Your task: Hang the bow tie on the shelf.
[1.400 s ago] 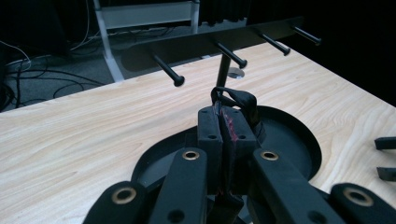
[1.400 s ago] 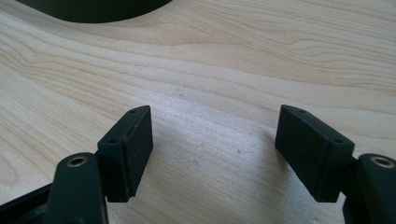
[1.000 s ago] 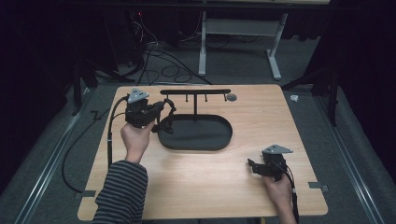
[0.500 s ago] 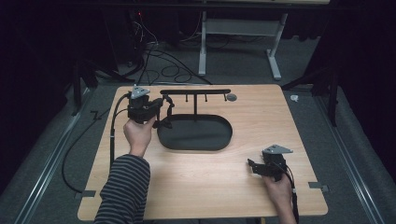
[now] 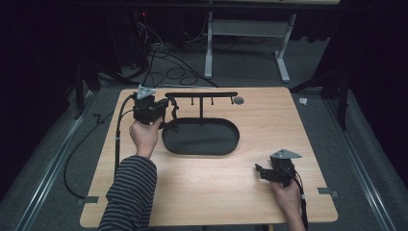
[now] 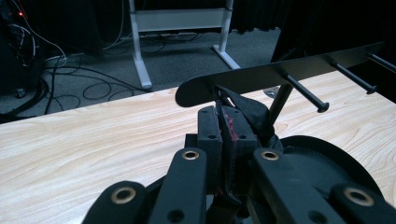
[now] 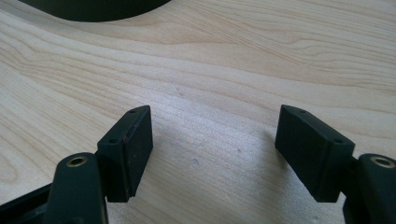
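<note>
A black rack stands at the back of the wooden table, its oval base (image 5: 202,137) under a level bar (image 5: 202,95) with short pegs. My left gripper (image 5: 166,109) is at the bar's left end, shut on a thin black strap (image 5: 173,114). In the left gripper view the jaws (image 6: 227,119) pinch this strap (image 6: 250,112), which runs up under the end of the bar (image 6: 280,72); whether it hangs on a peg is hidden. Near the front right of the table my right gripper (image 5: 260,171) rests open, and the right gripper view shows bare wood between its pads (image 7: 212,140).
A small grey disc (image 5: 238,100) lies on the table by the bar's right end. The rack's pegs (image 6: 306,95) stick out toward the left gripper. A white desk frame (image 5: 245,43) and cables (image 5: 163,67) stand on the floor beyond the table.
My left gripper has crept slightly farther from the person, toward the bar's left end, still holding the strap. The right gripper has not moved.
</note>
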